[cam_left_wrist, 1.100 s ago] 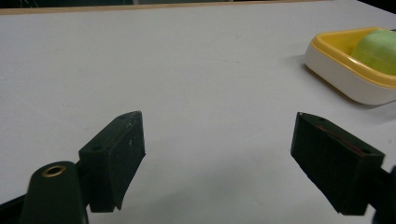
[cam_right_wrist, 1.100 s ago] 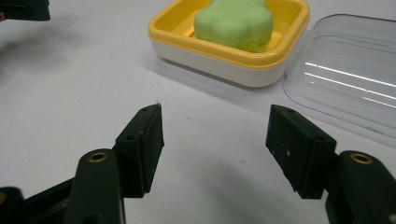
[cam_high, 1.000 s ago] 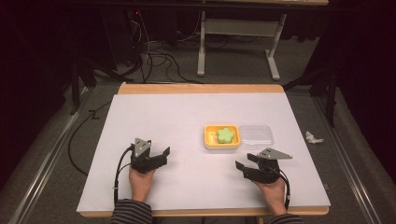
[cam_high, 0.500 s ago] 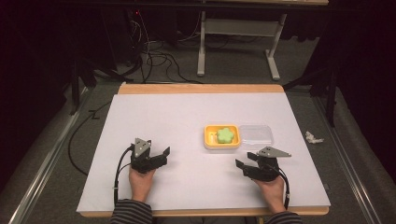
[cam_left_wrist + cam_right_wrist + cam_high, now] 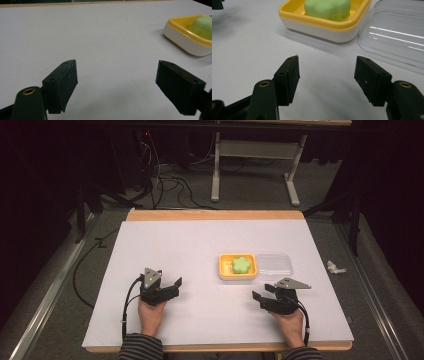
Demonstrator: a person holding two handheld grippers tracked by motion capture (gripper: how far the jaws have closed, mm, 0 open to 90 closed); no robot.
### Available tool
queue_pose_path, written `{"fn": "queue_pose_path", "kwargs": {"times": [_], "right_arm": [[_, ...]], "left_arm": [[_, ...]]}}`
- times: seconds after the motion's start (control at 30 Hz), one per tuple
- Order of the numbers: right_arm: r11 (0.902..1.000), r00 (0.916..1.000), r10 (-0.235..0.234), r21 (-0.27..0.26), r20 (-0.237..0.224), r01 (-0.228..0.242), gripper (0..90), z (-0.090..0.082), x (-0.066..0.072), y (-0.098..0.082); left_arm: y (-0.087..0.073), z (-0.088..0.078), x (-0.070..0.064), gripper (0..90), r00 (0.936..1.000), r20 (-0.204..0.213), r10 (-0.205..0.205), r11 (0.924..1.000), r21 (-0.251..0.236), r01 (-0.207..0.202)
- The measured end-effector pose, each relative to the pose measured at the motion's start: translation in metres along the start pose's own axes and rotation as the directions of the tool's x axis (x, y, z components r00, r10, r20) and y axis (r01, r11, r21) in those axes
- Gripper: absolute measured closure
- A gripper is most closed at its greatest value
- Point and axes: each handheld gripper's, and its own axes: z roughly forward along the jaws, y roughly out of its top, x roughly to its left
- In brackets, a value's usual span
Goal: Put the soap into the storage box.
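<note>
The yellow tray (image 5: 238, 275) with a green lump (image 5: 242, 265) in it sits on the white table (image 5: 190, 250), just ahead of the right gripper (image 5: 264, 297) and well apart from the left gripper (image 5: 172, 287). Both grippers rest low over the table with jaws spread, holding nothing. A clear lid (image 5: 274, 264) lies touching the tray's right side; nothing stands between grippers and tray

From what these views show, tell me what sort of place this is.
Probably a lab or recording workspace: a white-topped table in a dark room, loose cables on the floor, and a metal-legged bench behind it.
</note>
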Motion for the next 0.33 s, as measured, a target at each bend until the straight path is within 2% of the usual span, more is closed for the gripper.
{"fn": "queue_pose_path", "kwargs": {"times": [0.33], "right_arm": [[0.9999,0.9999,-0.016,0.0,0.004,0.016,37.3,0.0008,0.001,-0.0022]], "left_arm": [[-0.0002,-0.0001,0.0001,18.2,1.0,0.0,0.005,1.0,0.0,-0.005]]}}
